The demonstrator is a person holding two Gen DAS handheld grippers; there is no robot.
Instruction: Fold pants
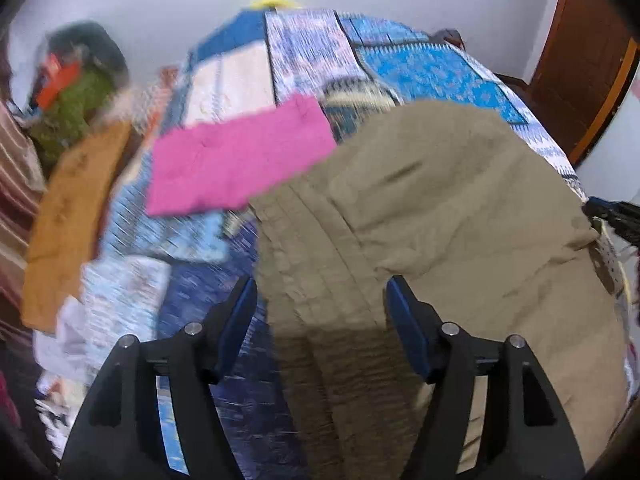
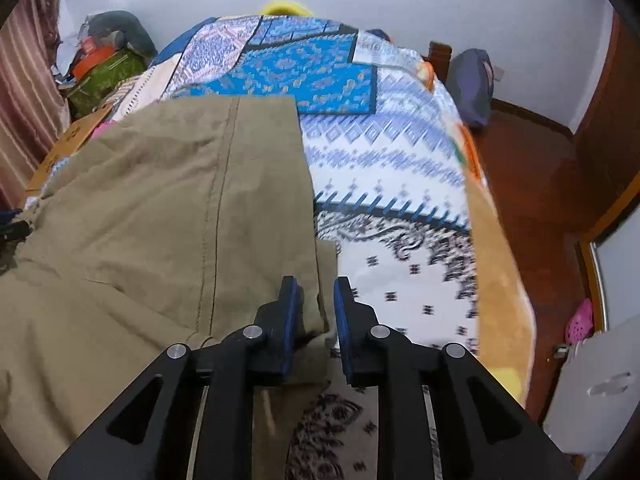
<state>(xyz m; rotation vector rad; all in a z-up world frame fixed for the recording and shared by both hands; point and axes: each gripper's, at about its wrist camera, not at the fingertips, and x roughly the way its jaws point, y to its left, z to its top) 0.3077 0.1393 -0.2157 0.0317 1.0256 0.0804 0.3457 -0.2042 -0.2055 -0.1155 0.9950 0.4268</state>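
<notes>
The khaki pants (image 2: 168, 200) lie spread on a bed covered by a blue-and-white patterned bedspread (image 2: 384, 152), which serves as the landmark here. In the right wrist view they cover the left part of the bedspread, with a straight hem edge toward the far end and a stitched seam running lengthwise down the cloth.

The right gripper (image 2: 316, 312) sits at the near right edge of the pants. A fold of the khaki cloth stands between its blue pads (image 2: 290, 320), but the pads are still a little apart with daylight beside the fabric, so whether it is actually pinching the cloth cannot be told.

In the left wrist view, which is blurred, the pants (image 1: 440, 208) fill the right half of the bedspread (image 1: 436, 72). Their ribbed elastic waistband (image 1: 304, 264) runs toward the camera and passes between the fingers of the left gripper (image 1: 320, 308), whose jaws are spread wide, gripping nothing; the band lies between them without touching either pad as far as can be seen.

A folded pink cloth (image 1: 236, 160) rests on the bedspread just beyond the waistband, and an orange-brown cloth (image 1: 68, 220) lies at the bedspread's left edge.
</notes>
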